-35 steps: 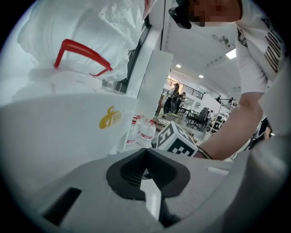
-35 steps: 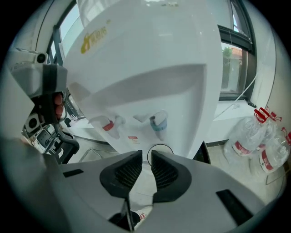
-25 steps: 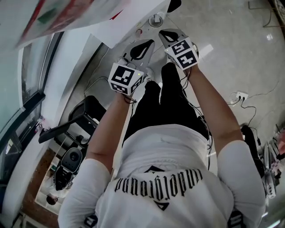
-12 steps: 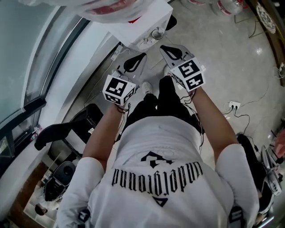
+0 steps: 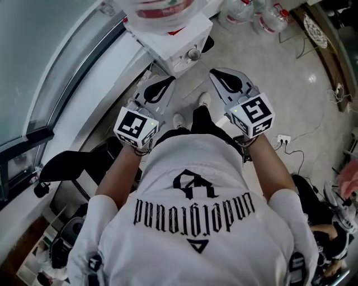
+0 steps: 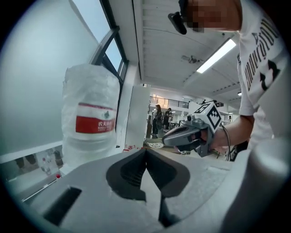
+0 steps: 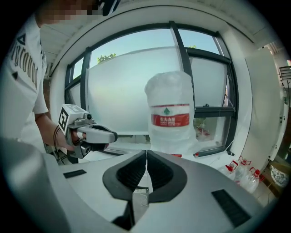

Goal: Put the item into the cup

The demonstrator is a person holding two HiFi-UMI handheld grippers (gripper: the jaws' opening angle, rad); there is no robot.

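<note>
My left tongs [image 6: 145,152]: pressed together, nothing between them.
My right tongs [image 7: 146,154]: pressed together, empty.
Jug [image 7: 170,113]: upright, ahead of both.

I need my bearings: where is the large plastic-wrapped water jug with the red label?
The large plastic-wrapped water jug stands on the white table at the head view's top centre, ahead of the person.

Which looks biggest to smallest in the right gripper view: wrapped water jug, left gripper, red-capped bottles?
1. wrapped water jug
2. left gripper, likely nearer the camera, so inflated
3. red-capped bottles, each tiny
</note>
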